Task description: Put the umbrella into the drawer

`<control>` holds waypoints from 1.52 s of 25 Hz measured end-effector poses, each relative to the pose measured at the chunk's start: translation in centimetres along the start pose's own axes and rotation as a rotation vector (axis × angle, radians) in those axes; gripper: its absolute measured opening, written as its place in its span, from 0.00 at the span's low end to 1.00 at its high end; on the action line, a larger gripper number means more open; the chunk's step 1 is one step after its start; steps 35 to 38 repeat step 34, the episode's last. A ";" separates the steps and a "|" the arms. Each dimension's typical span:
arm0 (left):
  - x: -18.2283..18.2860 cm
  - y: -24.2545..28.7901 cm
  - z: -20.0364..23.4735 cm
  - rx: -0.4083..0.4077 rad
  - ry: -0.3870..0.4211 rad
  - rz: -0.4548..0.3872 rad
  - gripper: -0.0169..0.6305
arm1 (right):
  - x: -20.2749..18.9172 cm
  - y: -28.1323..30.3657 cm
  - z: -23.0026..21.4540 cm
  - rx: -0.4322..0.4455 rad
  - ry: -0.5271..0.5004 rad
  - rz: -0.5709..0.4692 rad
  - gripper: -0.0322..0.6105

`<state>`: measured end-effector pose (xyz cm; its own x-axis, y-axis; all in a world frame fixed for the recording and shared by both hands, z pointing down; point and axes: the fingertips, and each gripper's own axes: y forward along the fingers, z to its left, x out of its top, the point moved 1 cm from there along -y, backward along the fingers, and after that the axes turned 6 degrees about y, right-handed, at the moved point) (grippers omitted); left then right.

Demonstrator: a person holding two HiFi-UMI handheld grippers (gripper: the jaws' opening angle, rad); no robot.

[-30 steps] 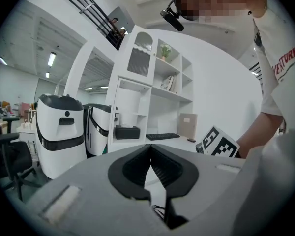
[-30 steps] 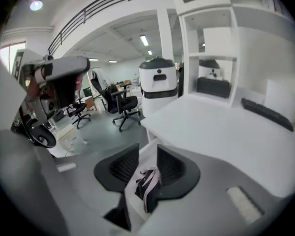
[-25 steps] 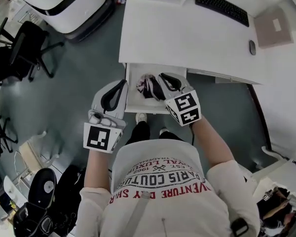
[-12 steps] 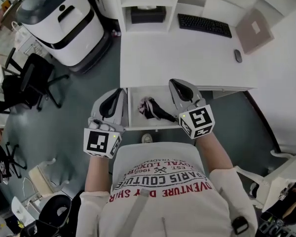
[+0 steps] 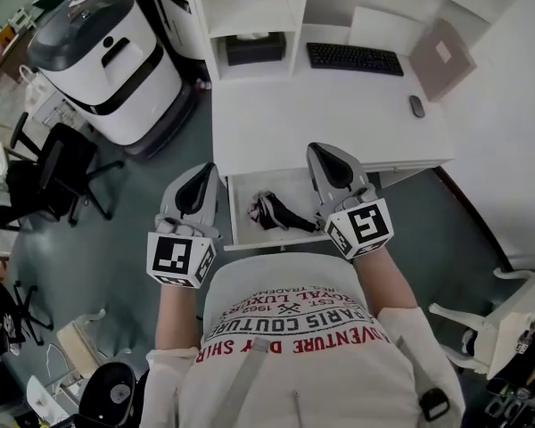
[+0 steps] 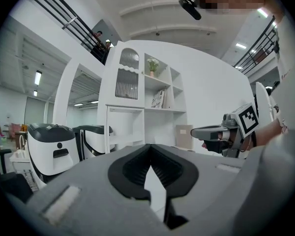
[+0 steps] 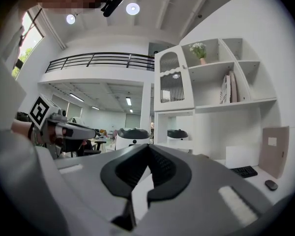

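The folded dark umbrella (image 5: 272,210) lies inside the open white drawer (image 5: 234,214) under the desk, touched by neither gripper. In the head view my left gripper (image 5: 205,172) hangs above the drawer's left side, and my right gripper (image 5: 325,156) above its right side. Both point level toward the desk. In the left gripper view my left gripper (image 6: 150,150) is shut on nothing. My right gripper (image 7: 148,149), seen in its own view, is also shut and empty. Each gripper shows in the other's view: the right gripper (image 6: 221,132) and the left gripper (image 7: 71,130).
The white desk (image 5: 294,114) carries a keyboard (image 5: 354,58), a mouse (image 5: 415,106) and a brown pad (image 5: 441,56). A white shelf unit (image 5: 250,16) stands behind it. A large white and black machine (image 5: 107,61) and a black chair (image 5: 58,172) are at the left.
Both grippers have risen away from the drawer, the right one more, lifting off the umbrella. The umbrella stays in the drawer.
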<state>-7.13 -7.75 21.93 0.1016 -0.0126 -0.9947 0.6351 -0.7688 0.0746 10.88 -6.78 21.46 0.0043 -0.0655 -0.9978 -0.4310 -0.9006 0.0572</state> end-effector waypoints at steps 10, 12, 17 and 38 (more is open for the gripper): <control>-0.2 0.6 0.0 0.008 0.004 0.007 0.04 | -0.5 0.7 0.4 0.023 -0.005 0.007 0.05; -0.1 0.5 0.1 0.013 0.007 0.006 0.04 | -0.5 0.9 0.5 0.029 0.008 0.006 0.05; -0.1 0.4 0.4 0.017 0.017 0.009 0.04 | -0.7 1.2 0.6 0.032 0.029 0.008 0.05; -0.2 -0.2 0.5 0.034 0.016 0.010 0.04 | -1.6 1.2 1.9 0.034 0.027 0.037 0.05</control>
